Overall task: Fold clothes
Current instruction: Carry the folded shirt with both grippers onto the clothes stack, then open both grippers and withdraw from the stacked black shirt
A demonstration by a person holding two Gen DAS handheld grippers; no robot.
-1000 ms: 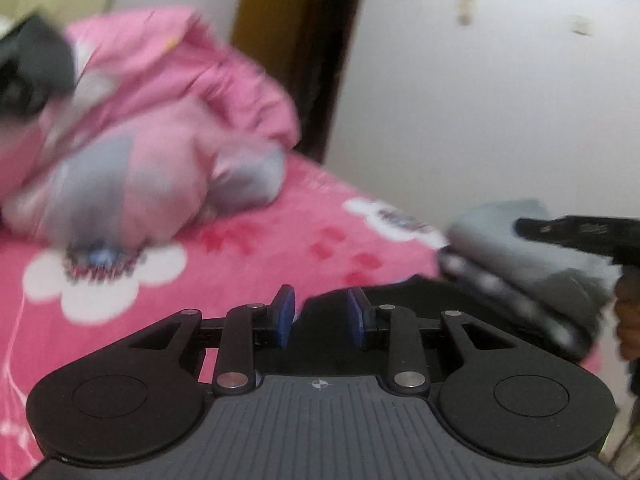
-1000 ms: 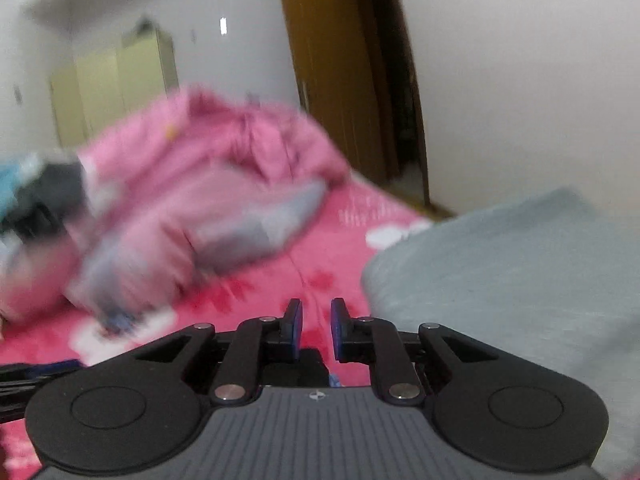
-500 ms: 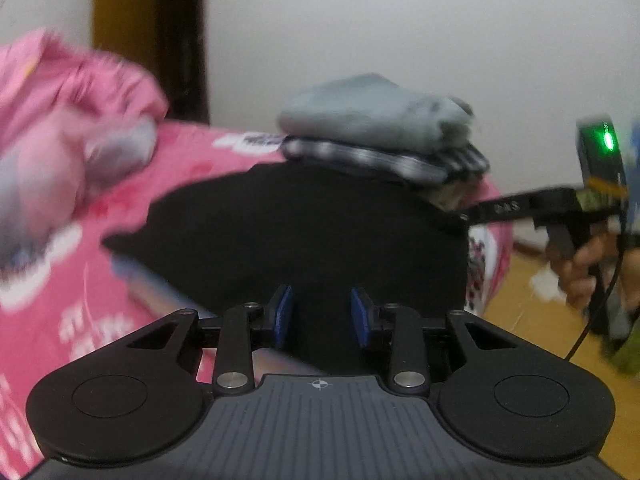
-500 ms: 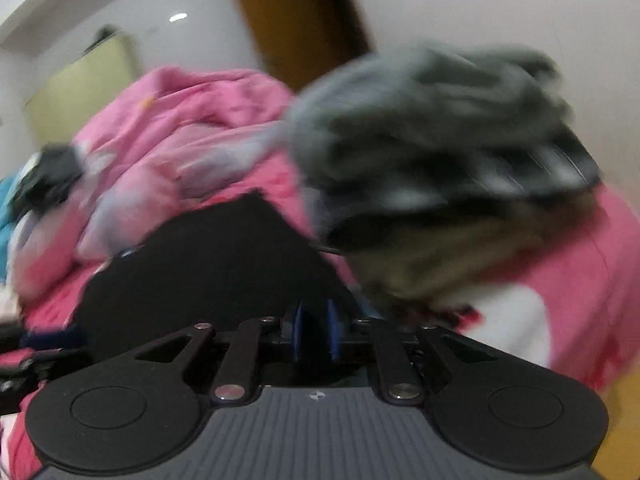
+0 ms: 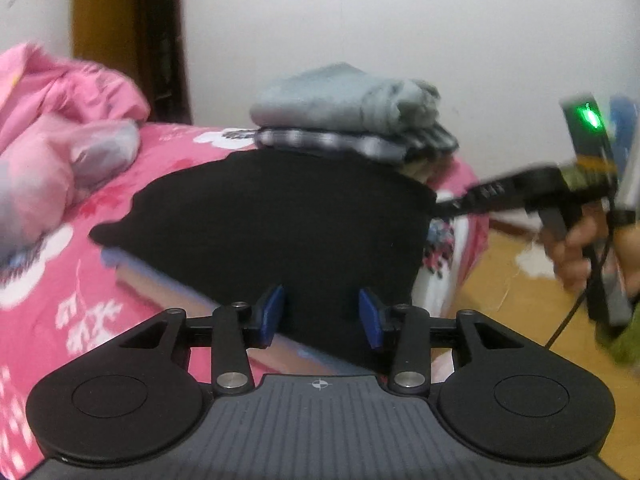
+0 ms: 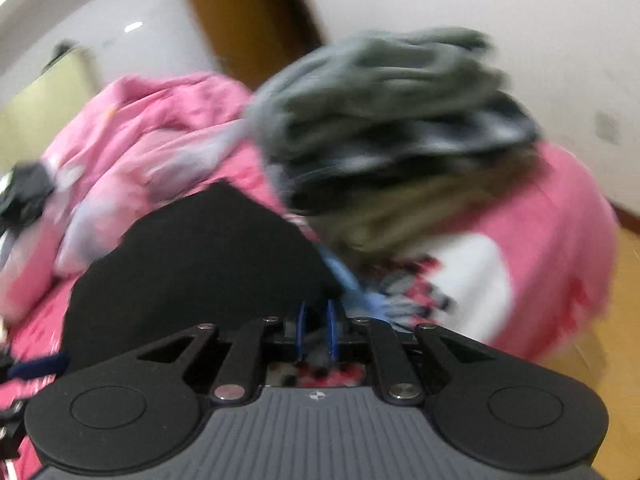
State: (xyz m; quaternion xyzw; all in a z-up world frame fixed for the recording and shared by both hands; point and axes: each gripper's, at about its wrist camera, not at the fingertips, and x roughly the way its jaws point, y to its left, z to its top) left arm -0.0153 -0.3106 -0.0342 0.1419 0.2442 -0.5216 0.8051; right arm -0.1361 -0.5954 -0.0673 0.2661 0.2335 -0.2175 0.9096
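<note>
A black garment [image 5: 280, 220] lies flat on the pink bed; it also shows in the right wrist view [image 6: 192, 256]. My left gripper [image 5: 322, 316] is open, its blue pads either side of the garment's near edge. My right gripper [image 6: 316, 330] has its jaws nearly closed at the garment's right corner; whether cloth is between them is unclear. It also shows in the left wrist view [image 5: 448, 210], touching that corner. A stack of folded clothes [image 5: 352, 116] with a grey piece on top sits behind the garment; it also appears in the right wrist view [image 6: 400, 128].
A crumpled pink quilt [image 5: 56, 128] is heaped at the left of the bed, also visible in the right wrist view [image 6: 152, 132]. The bed edge and wooden floor [image 5: 520, 308] are at the right. A dark doorway [image 5: 160, 40] and white wall are behind.
Both views swung from the pink quilt toward the black garment and folded stack. My left jaws opened wider. My right gripper came down to the garment's right corner with jaws narrowing.
</note>
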